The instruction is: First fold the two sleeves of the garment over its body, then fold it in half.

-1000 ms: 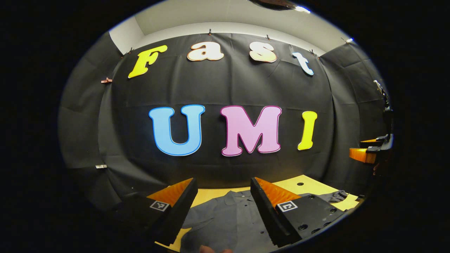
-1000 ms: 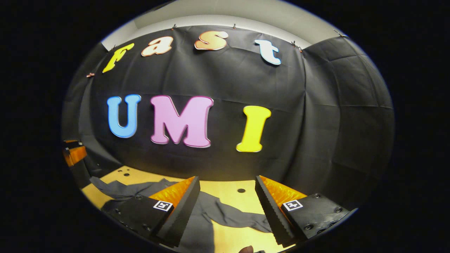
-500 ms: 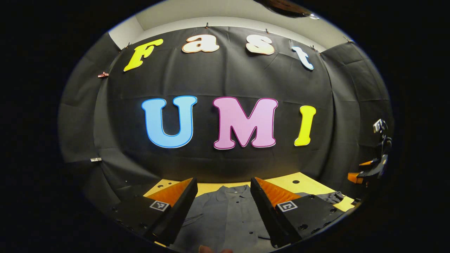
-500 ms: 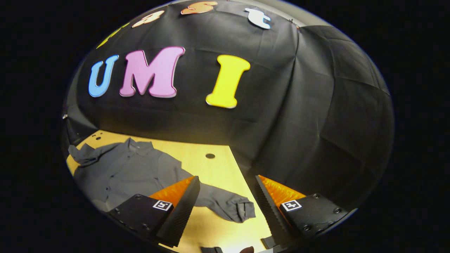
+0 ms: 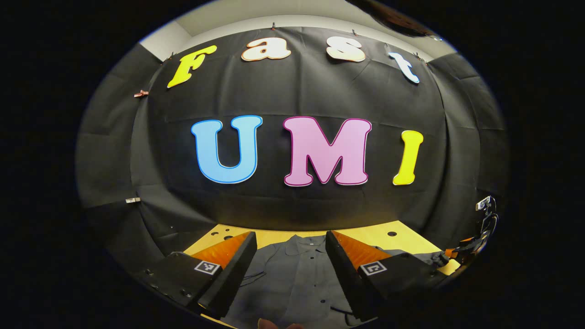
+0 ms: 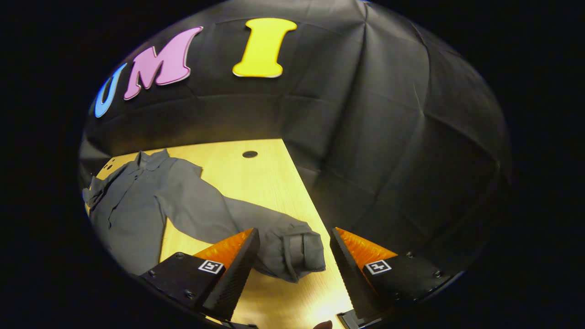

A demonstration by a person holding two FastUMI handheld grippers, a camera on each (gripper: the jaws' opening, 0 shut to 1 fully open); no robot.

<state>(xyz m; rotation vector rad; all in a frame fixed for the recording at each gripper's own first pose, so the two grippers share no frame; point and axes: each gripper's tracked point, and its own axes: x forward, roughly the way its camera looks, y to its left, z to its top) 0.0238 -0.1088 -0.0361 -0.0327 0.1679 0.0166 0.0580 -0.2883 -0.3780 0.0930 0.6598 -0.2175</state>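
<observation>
The garment (image 6: 137,205) is a dark grey button-front shirt lying flat on the wooden table (image 6: 256,183). It looks light, thin and limp, so I judge it will sag and trail from any pinch point rather than hold a shape. It is not fragile, though the weave may slide between the pads if only a thin edge is caught. The best hold for the first fold seems to be the cuff (image 6: 299,253), where the cloth is doubled and thicker (a firmer bite than mid-sleeve).

The right gripper (image 6: 295,274) is spread wide and holds nothing. The cuff lies directly ahead of it, between the lines of its two fingers and closer to the left one, on the table below. The sleeve (image 6: 205,212) runs away forward and to the left toward the shirt's body.

The left gripper (image 5: 290,274) is likewise wide apart and empty. The shirt's collar (image 5: 304,244) and button placket sit straight ahead between its fingers, lower down. I cannot tell how high it hangs above the cloth.
</observation>
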